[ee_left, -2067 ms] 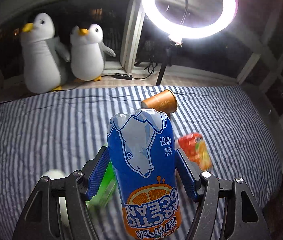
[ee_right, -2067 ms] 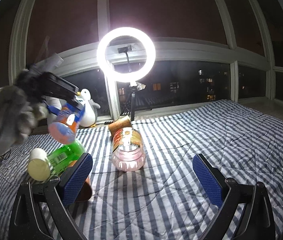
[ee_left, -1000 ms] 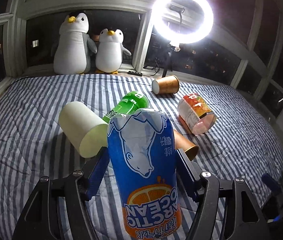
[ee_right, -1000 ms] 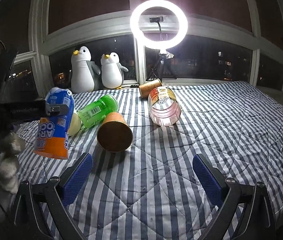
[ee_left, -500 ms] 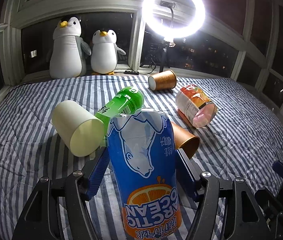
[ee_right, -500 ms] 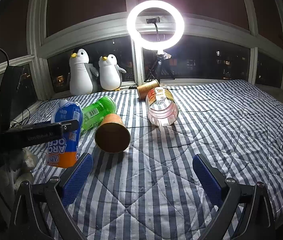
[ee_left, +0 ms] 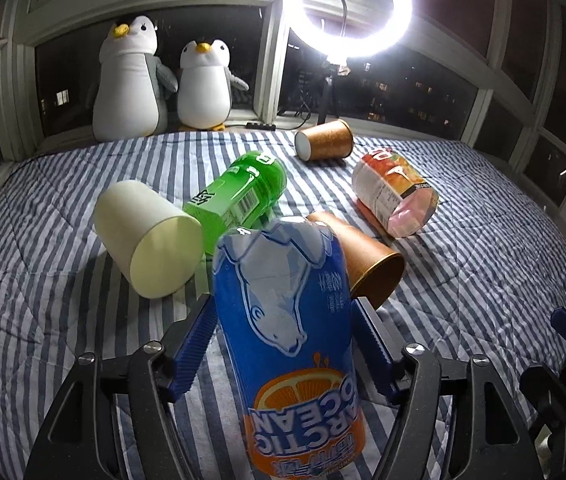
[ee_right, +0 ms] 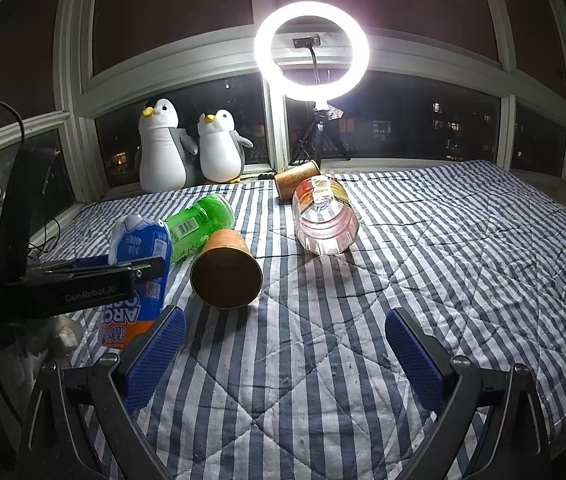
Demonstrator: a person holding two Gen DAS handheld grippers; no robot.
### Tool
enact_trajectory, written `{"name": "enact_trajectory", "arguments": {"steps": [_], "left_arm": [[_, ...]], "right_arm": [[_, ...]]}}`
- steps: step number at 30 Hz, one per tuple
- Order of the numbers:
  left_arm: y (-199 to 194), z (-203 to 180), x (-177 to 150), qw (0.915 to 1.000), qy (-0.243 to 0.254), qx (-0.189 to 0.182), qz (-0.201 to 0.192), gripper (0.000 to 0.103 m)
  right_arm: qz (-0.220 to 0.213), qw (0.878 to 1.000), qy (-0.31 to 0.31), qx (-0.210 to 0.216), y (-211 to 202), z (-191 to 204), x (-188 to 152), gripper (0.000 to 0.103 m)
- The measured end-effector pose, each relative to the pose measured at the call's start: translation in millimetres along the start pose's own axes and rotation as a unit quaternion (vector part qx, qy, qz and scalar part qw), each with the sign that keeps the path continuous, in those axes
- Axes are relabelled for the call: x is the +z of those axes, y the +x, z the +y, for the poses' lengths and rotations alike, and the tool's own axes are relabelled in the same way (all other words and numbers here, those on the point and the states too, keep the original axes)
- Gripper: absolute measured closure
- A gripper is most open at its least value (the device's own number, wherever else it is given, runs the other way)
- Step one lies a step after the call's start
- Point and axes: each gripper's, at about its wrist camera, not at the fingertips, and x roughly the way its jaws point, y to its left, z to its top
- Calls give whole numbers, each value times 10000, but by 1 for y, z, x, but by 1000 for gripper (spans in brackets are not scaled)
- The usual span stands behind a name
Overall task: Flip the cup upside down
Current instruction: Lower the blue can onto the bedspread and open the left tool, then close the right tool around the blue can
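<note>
My left gripper (ee_left: 283, 316) is shut on a blue Arctic Ocean cup (ee_left: 283, 320) with a polar bear print. The cup stands upright with its lettering upside down and its orange end at the bottom. In the right wrist view the same cup (ee_right: 139, 264) sits at the left, its orange end down at the striped quilt (ee_right: 443, 264), with the left gripper (ee_right: 95, 280) clamped across it. Whether the cup touches the quilt I cannot tell. My right gripper (ee_right: 283, 340) hangs open over the quilt with nothing between its blue pads.
Lying on the quilt are a brown paper cup (ee_left: 363, 256), a cream cup (ee_left: 147, 236), a green bottle (ee_left: 243, 196), a pink-and-orange cup (ee_left: 395, 196) and a far brown cup (ee_left: 325, 140). Two plush penguins (ee_left: 131, 80) and a ring light (ee_left: 345, 8) stand by the window.
The left gripper has carried the blue cup down from high in the air to the quilt at the left, beside the brown cup. The right gripper stays open and nearly still.
</note>
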Motion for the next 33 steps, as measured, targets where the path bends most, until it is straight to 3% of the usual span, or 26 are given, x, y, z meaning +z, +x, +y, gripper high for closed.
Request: {"name": "enact_trajectory", "arguments": {"steps": [2, 5, 11, 15, 24, 28, 33], "left_arm": [[-1, 2, 2, 10000, -60, -29, -13, 15], [-7, 6, 3, 9999, -120, -43, -69, 11], [-28, 26, 6, 9991, -372, -128, -135, 10], [-52, 44, 0, 9986, -493, 28, -196, 10], [-97, 82, -33, 9972, -599, 402, -174, 9], [-109, 95, -47, 9965, -701, 437, -118, 9], [-118, 102, -57, 9959, -756, 498, -71, 9]], "right_arm": [[-1, 10000, -18, 1, 1, 1, 1, 4], [-3, 10000, -27, 32, 1, 2, 2, 4], [76, 9995, -66, 308, 6, 9, 16, 4], [279, 9962, -184, 806, 13, 22, 40, 4], [1599, 9673, -843, 1777, 71, 80, 87, 4], [2259, 9485, -963, 2001, 105, 104, 93, 4], [2946, 9280, -1230, 1923, 143, 132, 95, 11]]}}
